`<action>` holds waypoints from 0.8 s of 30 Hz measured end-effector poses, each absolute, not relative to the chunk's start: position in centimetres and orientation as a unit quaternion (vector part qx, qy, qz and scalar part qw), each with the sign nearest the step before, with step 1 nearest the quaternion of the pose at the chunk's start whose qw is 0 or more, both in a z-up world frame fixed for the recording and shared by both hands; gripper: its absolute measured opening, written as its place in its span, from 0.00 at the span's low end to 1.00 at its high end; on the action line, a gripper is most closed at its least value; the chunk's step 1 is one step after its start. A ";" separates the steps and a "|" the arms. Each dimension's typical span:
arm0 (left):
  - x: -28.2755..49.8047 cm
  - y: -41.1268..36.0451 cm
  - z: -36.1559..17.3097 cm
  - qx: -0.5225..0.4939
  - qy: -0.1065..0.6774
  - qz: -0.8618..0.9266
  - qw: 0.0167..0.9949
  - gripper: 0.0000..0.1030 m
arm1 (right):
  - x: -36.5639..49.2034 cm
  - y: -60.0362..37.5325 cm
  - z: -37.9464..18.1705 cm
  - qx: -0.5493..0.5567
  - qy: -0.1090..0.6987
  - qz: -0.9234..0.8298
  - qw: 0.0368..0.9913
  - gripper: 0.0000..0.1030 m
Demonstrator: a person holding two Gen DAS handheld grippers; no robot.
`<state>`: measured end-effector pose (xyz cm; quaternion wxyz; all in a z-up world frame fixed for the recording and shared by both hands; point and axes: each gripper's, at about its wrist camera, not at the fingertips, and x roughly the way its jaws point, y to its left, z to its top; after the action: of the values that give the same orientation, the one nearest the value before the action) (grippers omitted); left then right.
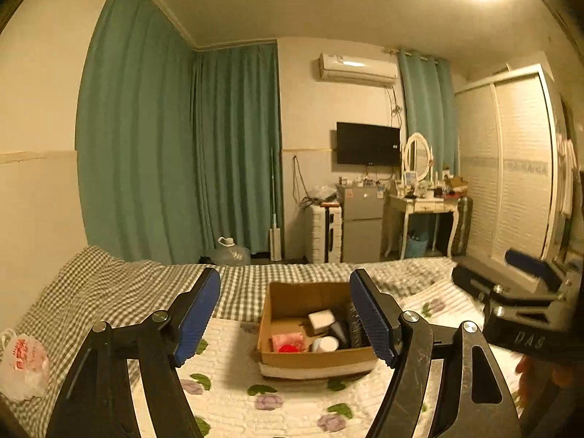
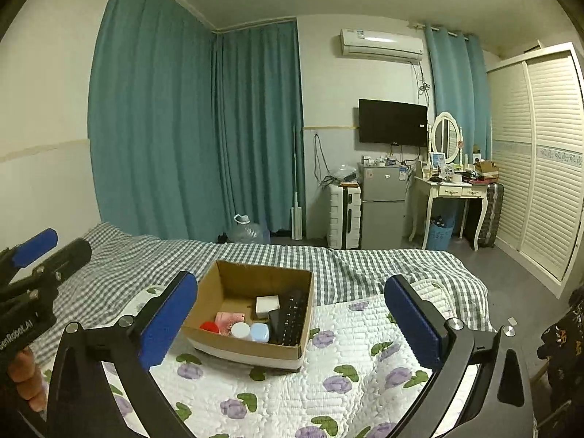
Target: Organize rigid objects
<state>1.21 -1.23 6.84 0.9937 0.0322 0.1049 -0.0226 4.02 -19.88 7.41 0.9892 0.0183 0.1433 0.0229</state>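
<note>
1. On a bed with a white quilt printed with purple flowers point(image 2: 328, 383) sits an open cardboard box point(image 2: 255, 352), the collecting place for the rigid objects.
2. Both grippers hang above the near part of the quilt, well apart from the box, level and only slightly tipped down. The left gripper point(image 1: 288, 317) has its blue pads set at a middling width with nothing between them. The right gripper point(image 2: 292, 319) stands spread as wide as it goes, also empty.
3. Inside the box lie a black keyboard point(image 2: 292, 315), a white square block point(image 2: 267, 304), a pink packet point(image 2: 229, 319), a red cap point(image 2: 208, 326), a white round lid point(image 2: 241, 329) and a pale blue jar point(image 2: 260, 331).
4. The keyboard's long axis runs from the box's near wall toward its far wall, along the right-hand side; it seems tilted against that wall, though this is hard to confirm.
5. Judging by the empty jaws and filled box, a drop-off step looks finished or nearly so.
6. No loose rigid object shows on the quilt, so the next move likely calls for finding another item out of view, or ending.
7. At the left edge of the gingham sheet point(image 1: 109, 292) rests a crumpled plastic bag point(image 1: 23, 365).
</note>
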 end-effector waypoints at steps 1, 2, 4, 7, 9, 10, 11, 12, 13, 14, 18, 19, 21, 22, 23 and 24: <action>1.4 -1.3 6.1 0.040 0.105 -0.019 0.993 0.74 | 4.1 -19.8 7.0 0.021 0.139 0.021 0.990 1.00; 1.7 -1.4 5.4 0.043 0.106 -0.020 0.993 0.74 | 4.3 -19.8 6.5 0.026 0.136 0.019 0.990 1.00; 2.6 -1.5 3.7 0.044 0.116 -0.021 0.992 0.74 | 4.8 -19.7 5.4 0.028 0.138 0.017 0.990 1.00; 4.0 -1.5 1.2 0.051 0.141 -0.024 0.988 0.74 | 5.7 -19.9 3.3 0.025 0.146 0.011 0.989 1.00; 4.3 -1.6 0.2 0.057 0.149 -0.023 0.987 0.74 | 6.3 -20.0 1.9 0.030 0.154 0.007 0.988 1.00; 4.4 -1.6 -0.2 0.059 0.151 -0.023 0.987 0.74 | 6.5 -20.0 1.4 0.030 0.157 0.006 0.987 1.00; 4.5 -1.6 -0.6 0.059 0.151 -0.026 0.986 0.74 | 6.8 -19.9 0.8 0.028 0.159 0.003 0.987 1.00; 4.4 -1.6 -0.8 0.057 0.151 -0.028 0.986 0.74 | 6.9 -19.9 0.5 0.028 0.159 0.001 0.987 1.00; 4.4 -1.7 -1.0 0.057 0.152 -0.030 0.986 0.74 | 7.1 -19.9 0.2 0.028 0.160 0.002 0.987 1.00; 4.4 -1.7 -1.1 0.058 0.153 -0.032 0.986 0.74 | 7.2 -19.9 0.0 0.029 0.160 0.000 0.987 1.00; 4.4 -1.7 -1.5 0.063 0.156 -0.034 0.985 0.74 | 7.6 -19.7 -0.6 0.027 0.164 -0.005 0.986 1.00; 4.5 -1.7 -1.4 0.063 0.156 -0.034 0.985 0.74 | 7.6 -19.8 -0.7 0.029 0.162 -0.006 0.986 1.00; 4.5 -1.7 -1.4 0.060 0.156 -0.034 0.985 0.74 | 7.6 -19.9 -0.7 0.030 0.161 -0.008 0.986 1.00; 4.5 -1.7 -1.4 0.059 0.157 -0.033 0.985 0.74 | 7.5 -19.9 -0.7 0.029 0.159 -0.010 0.987 1.00; 4.6 -1.6 -1.4 0.058 0.158 -0.034 0.985 0.74 | 7.4 -19.9 -0.7 0.025 0.158 -0.013 0.987 1.00; 4.6 -1.7 -1.4 0.058 0.159 -0.035 0.985 0.74 | 7.4 -19.8 -0.6 0.023 0.157 -0.014 0.987 1.00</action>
<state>4.55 -1.70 -1.37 0.9850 0.0577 0.1588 -0.0351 7.36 -19.84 -0.55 0.9872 0.0233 0.1573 -0.0139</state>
